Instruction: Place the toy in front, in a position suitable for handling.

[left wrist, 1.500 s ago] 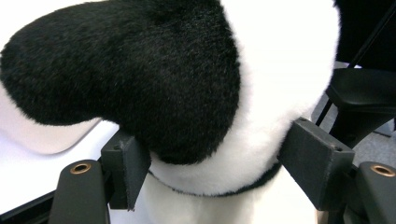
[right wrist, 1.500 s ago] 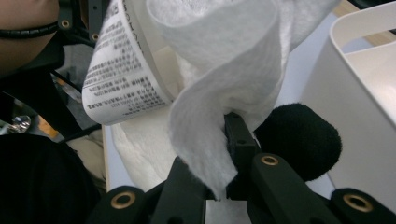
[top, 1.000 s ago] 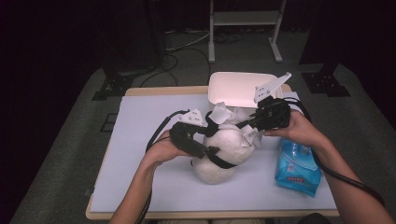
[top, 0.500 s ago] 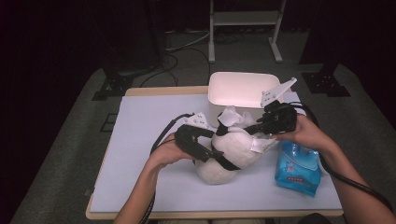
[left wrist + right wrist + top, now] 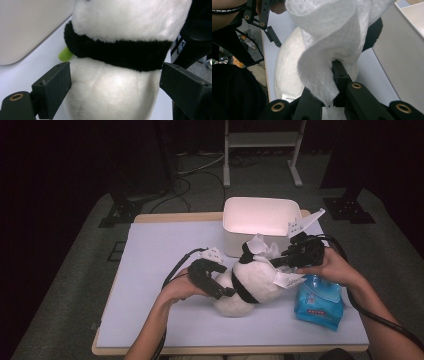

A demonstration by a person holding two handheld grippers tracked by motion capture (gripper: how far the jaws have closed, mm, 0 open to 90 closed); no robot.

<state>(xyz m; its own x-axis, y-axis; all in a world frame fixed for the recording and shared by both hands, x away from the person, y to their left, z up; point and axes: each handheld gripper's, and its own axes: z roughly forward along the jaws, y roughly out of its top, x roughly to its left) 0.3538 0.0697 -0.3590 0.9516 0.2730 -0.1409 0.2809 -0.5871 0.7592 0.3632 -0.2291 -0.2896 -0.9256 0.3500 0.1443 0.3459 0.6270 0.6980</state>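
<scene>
My table (image 5: 160, 255) has a pale lavender-white top with a wooden edge. On it I see a white bin (image 5: 257, 220) at the far side, a plush panda (image 5: 250, 282) lying near the middle, and a blue wipes pack (image 5: 320, 302) at the right, near the front edge.

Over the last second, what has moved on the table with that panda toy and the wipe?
The right gripper, shut on the white wipe, slid slightly right and down along the plush panda, nearer the blue wipes pack. The left gripper shifted a little right, jaws either side of the panda's body. The panda, the white bin and the pack stayed put.
</scene>
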